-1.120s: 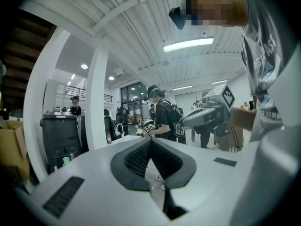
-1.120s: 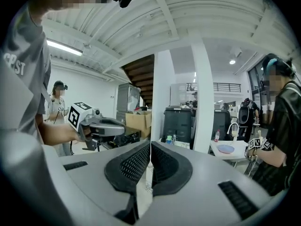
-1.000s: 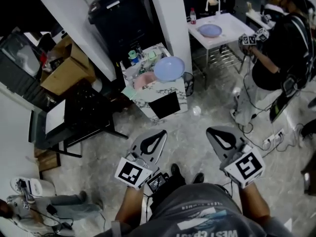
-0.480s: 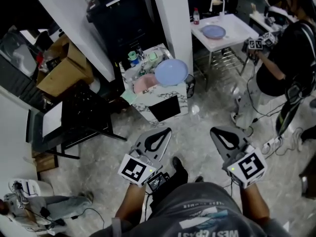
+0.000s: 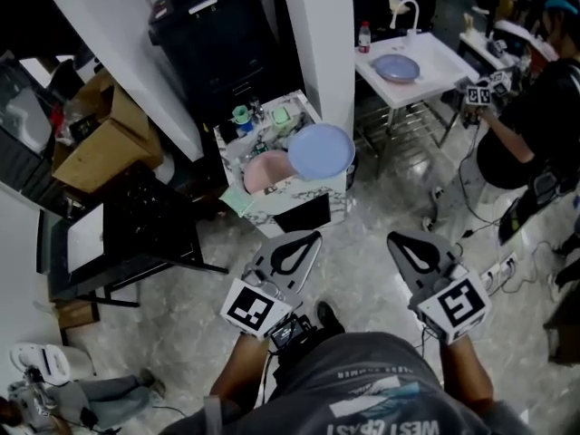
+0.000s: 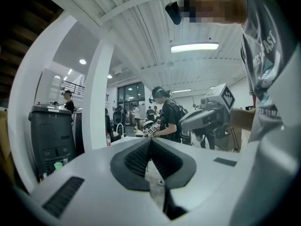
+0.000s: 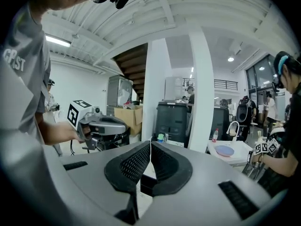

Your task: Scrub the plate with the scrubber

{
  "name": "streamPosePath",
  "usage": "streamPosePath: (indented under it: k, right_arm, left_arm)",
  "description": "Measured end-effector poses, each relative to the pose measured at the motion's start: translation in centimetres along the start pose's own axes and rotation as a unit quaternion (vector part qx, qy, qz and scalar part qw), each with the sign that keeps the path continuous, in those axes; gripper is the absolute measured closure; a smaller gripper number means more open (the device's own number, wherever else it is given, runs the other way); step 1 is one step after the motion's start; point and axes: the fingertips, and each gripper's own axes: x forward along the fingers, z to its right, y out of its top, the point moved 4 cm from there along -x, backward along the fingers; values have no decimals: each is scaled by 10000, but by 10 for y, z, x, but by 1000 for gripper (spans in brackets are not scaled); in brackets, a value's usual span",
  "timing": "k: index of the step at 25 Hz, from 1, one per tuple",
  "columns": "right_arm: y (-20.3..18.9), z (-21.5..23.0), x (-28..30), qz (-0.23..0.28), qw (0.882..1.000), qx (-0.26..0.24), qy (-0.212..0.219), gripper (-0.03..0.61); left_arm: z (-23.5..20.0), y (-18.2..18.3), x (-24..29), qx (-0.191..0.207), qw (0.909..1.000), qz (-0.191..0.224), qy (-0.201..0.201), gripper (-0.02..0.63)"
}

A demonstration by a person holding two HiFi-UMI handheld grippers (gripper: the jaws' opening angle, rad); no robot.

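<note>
Left gripper (image 5: pixel 306 240), right gripper (image 5: pixel 399 240): jaws closed, both empty. Plate (image 5: pixel 320 150), right edge of small counter (image 5: pixel 313 191): nearer than a second ago. Approach likely under way; scrubbing not begun.

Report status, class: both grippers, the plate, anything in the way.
Left gripper shut, empty; right gripper shut, empty. Round pale-blue plate rests on small marble-patterned stand ahead, untouched. Scrubber not made out; no obstacle seen between.
</note>
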Motion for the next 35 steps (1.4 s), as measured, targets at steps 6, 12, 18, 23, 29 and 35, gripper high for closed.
streamPosePath:
  k: [6, 12, 18, 23, 29, 35]
  right_arm:
    - [8, 14, 41, -59, 9998, -54, -179, 548]
    - [16, 31, 74, -187, 9998, -40, -114, 548]
    - [13, 66, 105, -163, 9998, -56, 131, 548]
    - [15, 106, 131, -111, 9987, -88, 492, 548]
    - [16, 163, 152, -3, 9964, -156, 828, 548]
    - [15, 200, 170, 78, 9920, -210, 1246, 548]
  left_arm:
    - [-43, -7, 16, -24, 9997, 103, -224, 612]
    - [-74, -10, 29, -227, 9996, 81, -152, 611]
    - [-96, -19, 56, -284, 9995, -73, 65, 611]
    - [-114, -19, 91, -331, 9985, -139, 412, 612]
    - [-125, -16, 143, -319, 9964, -212, 755, 611]
    - [-134, -18, 172, -400, 9911, -371, 1217, 611]
